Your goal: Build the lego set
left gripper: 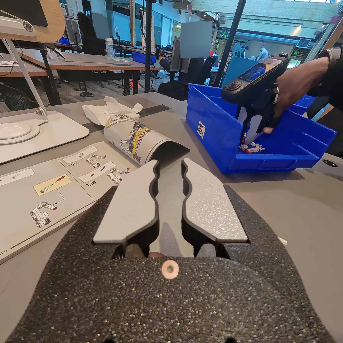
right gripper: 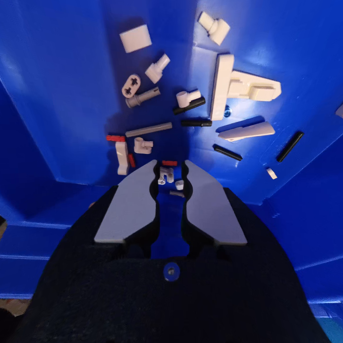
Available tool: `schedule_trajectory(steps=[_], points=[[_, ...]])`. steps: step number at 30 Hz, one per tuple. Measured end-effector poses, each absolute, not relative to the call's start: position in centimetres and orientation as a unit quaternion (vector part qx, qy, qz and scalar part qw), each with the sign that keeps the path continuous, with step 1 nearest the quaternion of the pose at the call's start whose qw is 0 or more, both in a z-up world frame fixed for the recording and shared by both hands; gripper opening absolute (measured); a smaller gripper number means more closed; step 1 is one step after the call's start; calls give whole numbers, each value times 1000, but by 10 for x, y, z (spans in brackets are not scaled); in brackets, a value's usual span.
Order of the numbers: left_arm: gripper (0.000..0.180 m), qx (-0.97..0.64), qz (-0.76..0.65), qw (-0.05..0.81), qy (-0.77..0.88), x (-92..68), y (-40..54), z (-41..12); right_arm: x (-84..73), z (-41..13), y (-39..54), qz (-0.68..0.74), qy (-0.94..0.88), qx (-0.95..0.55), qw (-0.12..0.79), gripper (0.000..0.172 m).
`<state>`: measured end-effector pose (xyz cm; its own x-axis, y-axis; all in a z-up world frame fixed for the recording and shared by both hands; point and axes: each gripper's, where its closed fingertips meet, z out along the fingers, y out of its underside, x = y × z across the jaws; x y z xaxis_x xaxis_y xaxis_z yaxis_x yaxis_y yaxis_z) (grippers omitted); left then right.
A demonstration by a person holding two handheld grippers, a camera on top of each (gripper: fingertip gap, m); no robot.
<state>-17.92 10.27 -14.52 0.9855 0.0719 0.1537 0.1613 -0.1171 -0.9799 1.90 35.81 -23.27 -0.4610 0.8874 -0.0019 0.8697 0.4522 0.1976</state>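
Note:
My left gripper (left gripper: 169, 162) is open and empty. It hovers over the grey table (left gripper: 259, 213), its tips just short of the curled page (left gripper: 133, 137) of an open instruction booklet (left gripper: 46, 194). My right gripper (right gripper: 170, 163) reaches down into a blue bin (right gripper: 55, 92) of small building parts and is open. A small white connector (right gripper: 165, 174) lies between its fingers, close to the left one, with a gap on the right side. A red pin (right gripper: 169, 163) lies just past the tips. A white bush (right gripper: 179, 185) and a grey pin (right gripper: 176, 193) lie by the right finger. The left wrist view shows this gripper (left gripper: 246, 137) inside the bin (left gripper: 213, 118).
The bin floor holds several more loose parts: a grey axle (right gripper: 148, 129), black axles (right gripper: 227, 152) and a large white piece (right gripper: 222, 87). On the table stand a white stand base (left gripper: 46, 133) at the left and crumpled white paper (left gripper: 111, 109) behind the booklet. Across from one pair of fingers to the other is roughly 35 cm. To reach the grey pin (right gripper: 176, 193) in a straight line is about 4 cm for my right fingers, about 35 cm for my left.

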Motion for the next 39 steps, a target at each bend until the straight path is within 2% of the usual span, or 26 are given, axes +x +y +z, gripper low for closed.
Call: schedule_trajectory(steps=[1,9,15,22,31,39], points=[[22,-747,-34,660,-78,-179,103,-145,19,-233,356,83,852,515,54,16],[22,-746,-27,661,-74,-178,102,-145,16,-228,353,71,847,526,33,15],[21,-751,11,657,-72,-181,98,-144,-4,-174,315,-5,846,529,-67,16],[16,-738,30,673,-41,-166,90,-131,-4,-130,209,-72,867,472,-141,15],[16,-737,7,676,2,-142,73,-135,-60,-160,90,-258,842,455,-130,15],[14,-763,-75,637,-81,-155,60,-150,-125,-191,65,-300,822,434,-216,15]])
